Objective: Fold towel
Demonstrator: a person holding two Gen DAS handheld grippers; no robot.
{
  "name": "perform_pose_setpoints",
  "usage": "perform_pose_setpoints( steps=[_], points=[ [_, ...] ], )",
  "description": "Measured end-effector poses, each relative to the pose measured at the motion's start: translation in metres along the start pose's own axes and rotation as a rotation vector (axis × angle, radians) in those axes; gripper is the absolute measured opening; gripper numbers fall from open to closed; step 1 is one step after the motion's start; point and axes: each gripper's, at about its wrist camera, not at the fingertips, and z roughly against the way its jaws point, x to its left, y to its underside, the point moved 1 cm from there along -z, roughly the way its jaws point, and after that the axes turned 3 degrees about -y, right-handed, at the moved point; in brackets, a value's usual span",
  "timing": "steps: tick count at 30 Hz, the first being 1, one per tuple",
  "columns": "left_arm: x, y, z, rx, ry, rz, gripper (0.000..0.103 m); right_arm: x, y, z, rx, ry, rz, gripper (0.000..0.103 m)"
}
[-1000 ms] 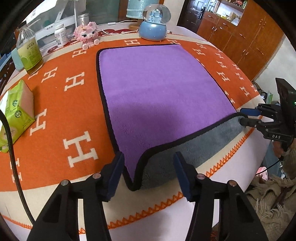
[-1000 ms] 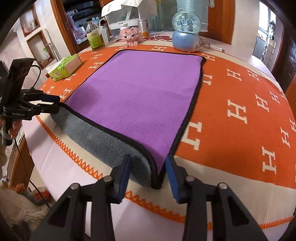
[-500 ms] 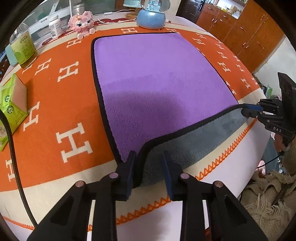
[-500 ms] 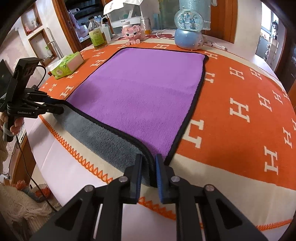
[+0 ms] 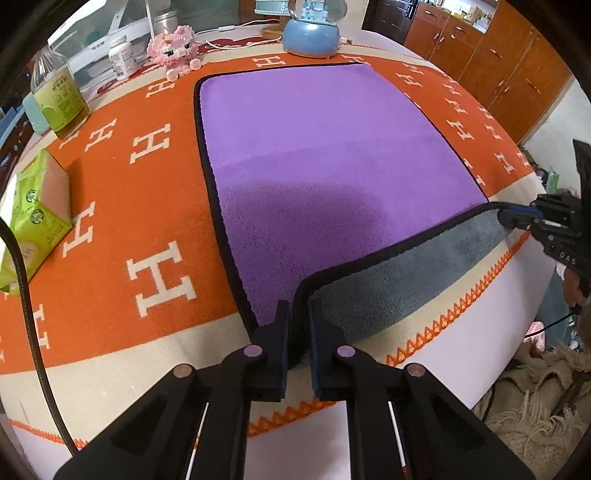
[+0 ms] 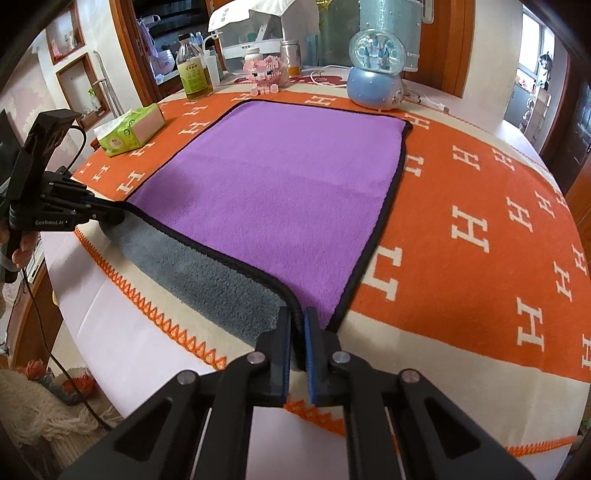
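Observation:
A purple towel (image 5: pixel 325 155) with a black hem and grey underside lies flat on the orange table cover; it also shows in the right wrist view (image 6: pixel 280 192). Its near edge is lifted, so the grey underside (image 5: pixel 399 280) shows. My left gripper (image 5: pixel 298 325) is shut on the towel's near left corner. My right gripper (image 6: pixel 298 328) is shut on the near right corner. Each gripper also shows in the other view, the right gripper (image 5: pixel 517 216) at the right and the left gripper (image 6: pixel 110 214) at the left.
An orange cover with white H marks (image 5: pixel 110 192) drapes the table. A green tissue pack (image 5: pixel 33 218), a bottle of yellow liquid (image 5: pixel 59 96), a pink toy (image 5: pixel 173 51) and a blue snow globe (image 5: pixel 314 26) stand around the towel. A shaggy rug (image 5: pixel 535 398) lies on the floor.
Both grippers moved in onto the towel's near corners and shut on them. The near edge now stands slightly raised off the table.

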Motion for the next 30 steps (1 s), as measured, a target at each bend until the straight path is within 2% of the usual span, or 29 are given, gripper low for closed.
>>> perform_pose_setpoints(
  steps=[5, 14, 19, 24, 30],
  points=[
    [-0.005, -0.001, 0.008, -0.027, -0.055, -0.013, 0.006, 0.001, -0.003, 0.005, -0.019, 0.014, 0.004, 0.006],
    [-0.002, -0.025, 0.039, -0.144, -0.102, 0.014, 0.005, -0.005, -0.024, 0.016, -0.078, 0.058, -0.009, 0.005],
    [0.006, -0.055, 0.051, -0.224, -0.112, 0.046, 0.005, -0.015, -0.057, 0.022, -0.139, 0.120, -0.013, 0.005],
    [0.011, -0.094, 0.057, -0.302, -0.159, 0.063, 0.005, -0.031, -0.096, 0.023, -0.200, 0.185, -0.037, 0.005],
    [0.025, -0.144, 0.046, -0.342, -0.214, 0.106, 0.005, -0.052, -0.147, 0.016, -0.256, 0.253, -0.063, 0.005]
  ],
)
